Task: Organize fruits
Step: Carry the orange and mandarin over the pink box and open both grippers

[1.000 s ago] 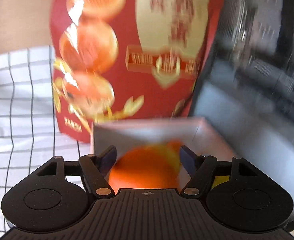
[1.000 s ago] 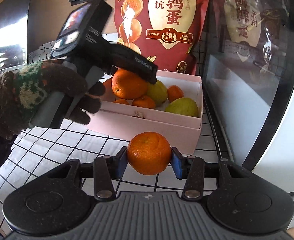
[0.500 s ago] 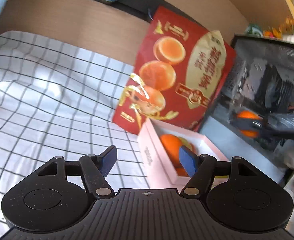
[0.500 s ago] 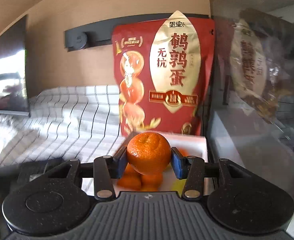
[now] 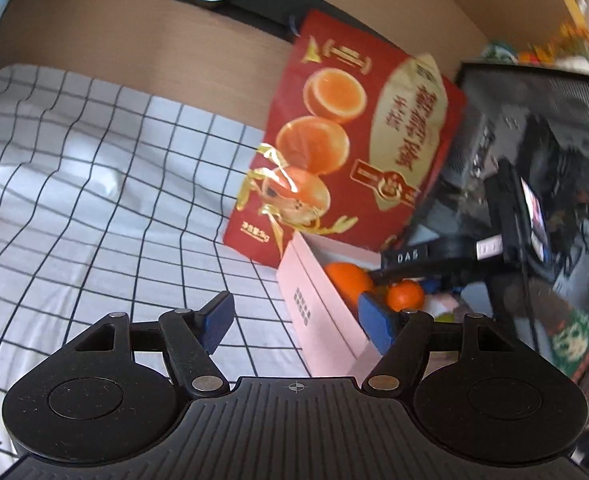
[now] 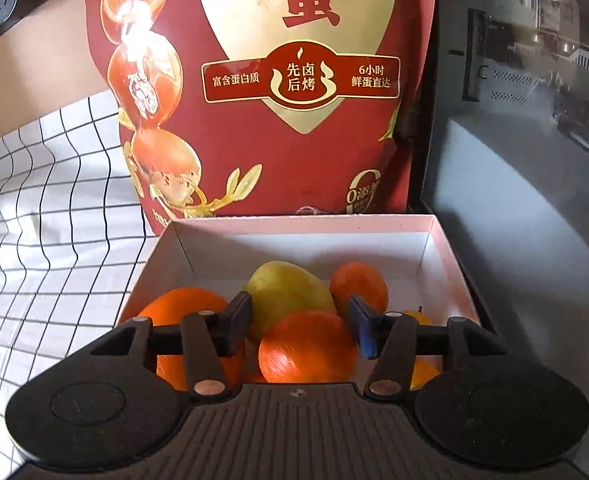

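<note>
A pink box (image 6: 302, 222) holds a large orange (image 6: 186, 308), a yellow-green pear (image 6: 286, 288) and a small mandarin (image 6: 358, 282) at the back. My right gripper (image 6: 300, 322) hangs over the box's near end. Its jaws are opening, and a mandarin (image 6: 308, 346) sits low between them with a gap at the left pad. In the left wrist view the box (image 5: 318, 312) lies to the right, showing the orange (image 5: 348, 278) and that mandarin (image 5: 405, 294). My left gripper (image 5: 296, 322) is open and empty above the checked cloth (image 5: 94, 200), beside the box's wall.
A tall red snack bag (image 6: 294, 140) stands right behind the box. A dark glass-fronted appliance (image 6: 534, 160) closes off the right side. The checked cloth (image 6: 54, 220) stretches away to the left. A gloved hand (image 5: 574, 336) holds the right tool.
The right gripper came forward over the box and its pads parted from the mandarin. The left gripper drew back out of the box to the left, then stayed still.
</note>
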{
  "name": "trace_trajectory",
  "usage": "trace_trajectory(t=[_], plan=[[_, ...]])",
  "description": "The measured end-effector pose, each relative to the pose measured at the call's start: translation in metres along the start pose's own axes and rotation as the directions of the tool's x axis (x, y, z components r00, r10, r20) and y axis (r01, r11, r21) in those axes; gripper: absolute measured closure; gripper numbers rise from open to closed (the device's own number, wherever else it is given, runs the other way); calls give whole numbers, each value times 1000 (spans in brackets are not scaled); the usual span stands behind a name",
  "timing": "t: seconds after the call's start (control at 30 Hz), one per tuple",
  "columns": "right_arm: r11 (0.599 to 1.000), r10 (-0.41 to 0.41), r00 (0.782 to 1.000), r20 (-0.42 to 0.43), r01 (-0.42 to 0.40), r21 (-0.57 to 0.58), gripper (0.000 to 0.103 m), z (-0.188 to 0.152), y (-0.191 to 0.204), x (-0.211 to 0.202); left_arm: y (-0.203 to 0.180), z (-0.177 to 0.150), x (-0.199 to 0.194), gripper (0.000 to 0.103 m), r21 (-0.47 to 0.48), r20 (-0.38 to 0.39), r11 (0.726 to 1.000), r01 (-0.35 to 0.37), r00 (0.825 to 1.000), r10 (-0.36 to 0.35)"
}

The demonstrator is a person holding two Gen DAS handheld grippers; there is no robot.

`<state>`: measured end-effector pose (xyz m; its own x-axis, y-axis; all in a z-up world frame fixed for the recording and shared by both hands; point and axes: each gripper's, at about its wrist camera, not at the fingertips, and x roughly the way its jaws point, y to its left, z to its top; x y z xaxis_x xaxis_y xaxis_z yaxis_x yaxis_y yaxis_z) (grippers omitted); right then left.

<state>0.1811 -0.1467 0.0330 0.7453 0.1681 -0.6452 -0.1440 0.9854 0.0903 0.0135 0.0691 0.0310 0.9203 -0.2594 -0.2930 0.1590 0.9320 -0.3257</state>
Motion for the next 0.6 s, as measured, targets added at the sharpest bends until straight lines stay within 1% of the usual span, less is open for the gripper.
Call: trace_trajectory(t=[0.07,0.13,0.17,0.2,0.27,0.33,0.4,0.47,0.53,0.6], plan=[[1000,3,1000,-17,-3,-6,47,1,-3,-1,-2,-1,-2,29,19,14,1000,-5,1000,4],[1000,6,1000,-30,-6,-5,46,0,-6,-5,3,1,-6,29,-7,32,1000,-16,999,16],[1000,11,1000,-19,-11,1,45,0,-7,-13,5,2,-8,29,-18,29,1000,-23,999,23],[1000,24,1000,-7,-24,5,42,3,-8,-20,6,4,-9,29,-27,12,999,-35,999,35],[997,76,996,36,-76,6,36,4,-12,-48,2,8,-8,29,-11,-63,998,-63,996,62],[994,112,990,81,-112,-11,22,2,-13,-79,-7,10,-4,29,29,-171,997,-76,982,80],[991,133,985,108,-129,-40,16,-7,-11,-110,-14,7,-2,29,53,-234,995,-87,967,97],[986,151,983,106,-142,-85,16,-22,-10,-132,-24,0,-1,29,99,-262,986,-131,953,153],[985,133,986,102,-120,-127,15,-45,-6,-144,-33,-11,-1,29,161,-268,970,-180,938,219],[981,124,989,83,-110,-157,15,-69,-5,-148,-38,-22,-4,29,183,-262,965,-190,936,234]])
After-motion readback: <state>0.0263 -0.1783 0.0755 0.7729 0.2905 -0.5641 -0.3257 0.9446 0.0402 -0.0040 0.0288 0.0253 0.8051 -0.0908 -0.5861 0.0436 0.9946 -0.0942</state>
